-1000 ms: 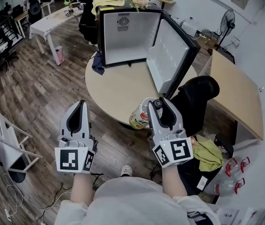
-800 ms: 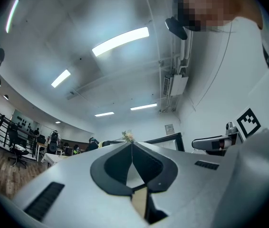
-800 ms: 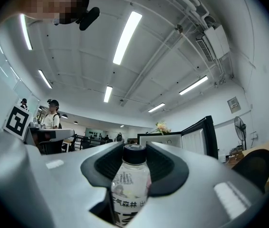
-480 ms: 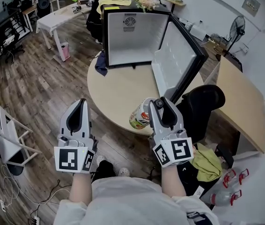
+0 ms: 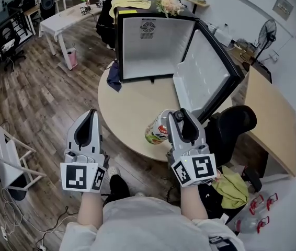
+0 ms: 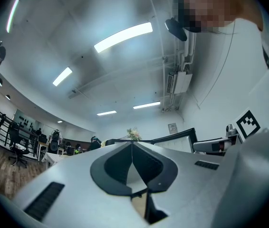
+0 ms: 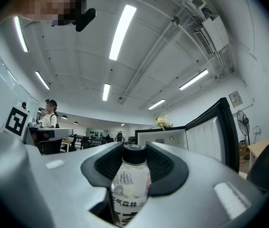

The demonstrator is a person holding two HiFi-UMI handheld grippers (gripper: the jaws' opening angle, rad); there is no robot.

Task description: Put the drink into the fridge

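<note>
Your room was bright and evenly lit.
Ceiling strips (image 6: pixel 123 36) glared in both gripper views; you got heavy fisheye bending, dark corners there, and only soft shadows on the floor (image 5: pixel 33 95).

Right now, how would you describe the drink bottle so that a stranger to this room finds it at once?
Find the round wooden table that carries the open black mini fridge. Near the table's front edge, the right gripper is clamped on a drink bottle. It is the only thing held by a gripper, and it has a black cap, a pale body and a colourful printed label.
</note>
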